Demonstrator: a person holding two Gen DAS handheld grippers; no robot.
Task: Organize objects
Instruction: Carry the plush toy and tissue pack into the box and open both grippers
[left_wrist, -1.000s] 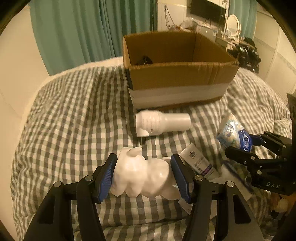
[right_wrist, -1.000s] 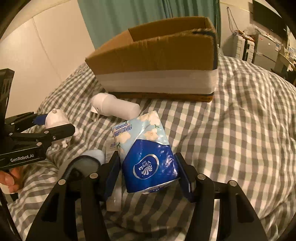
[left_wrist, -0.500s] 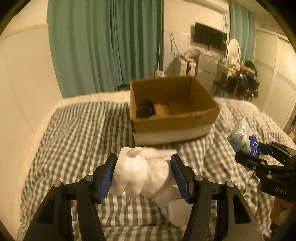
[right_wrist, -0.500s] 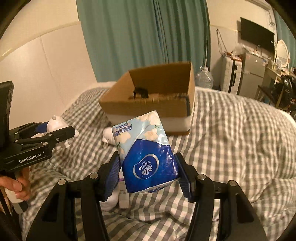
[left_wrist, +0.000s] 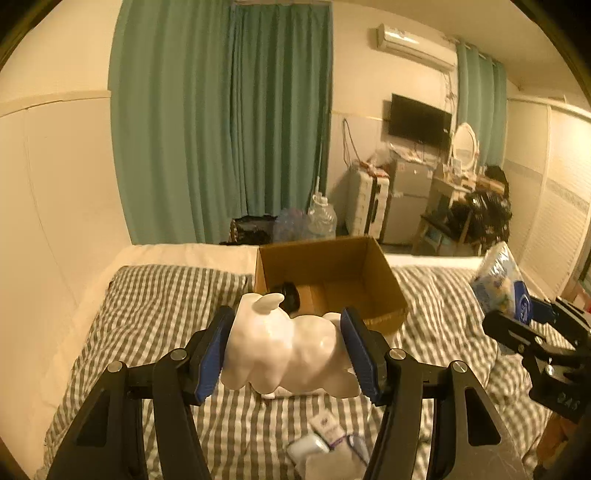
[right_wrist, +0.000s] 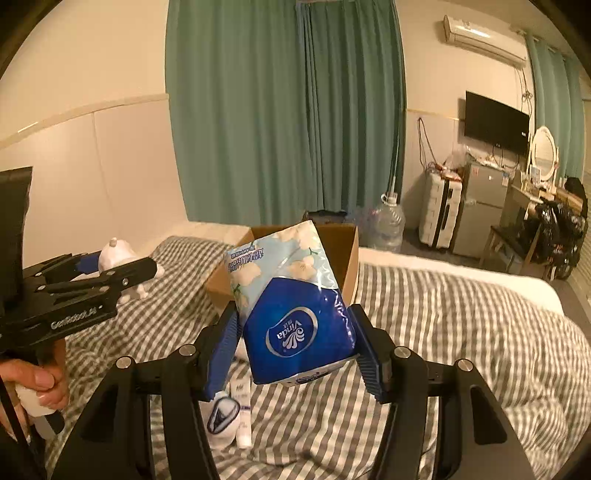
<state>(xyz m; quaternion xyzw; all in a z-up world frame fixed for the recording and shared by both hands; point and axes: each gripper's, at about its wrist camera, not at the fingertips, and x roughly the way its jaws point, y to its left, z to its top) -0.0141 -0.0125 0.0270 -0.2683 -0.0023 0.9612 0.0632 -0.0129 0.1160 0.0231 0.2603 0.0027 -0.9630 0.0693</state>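
Left tool (right_wrist: 122, 275)'s gripping hand (right_wrist: 35, 384), right-view only

"Vinda" on tissue pack (right_wrist: 295, 314), "GenRobot.AI" on left gripper (right_wrist: 110, 273)

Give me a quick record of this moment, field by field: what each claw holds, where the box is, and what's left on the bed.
left claw: shut on white figurine, lifted above the bed
right claw: shut on tissue pack, also lifted
cardboard box: open, on the checked bedspread ahead, a black item inside
left on bed: small tube and other small items below the claws
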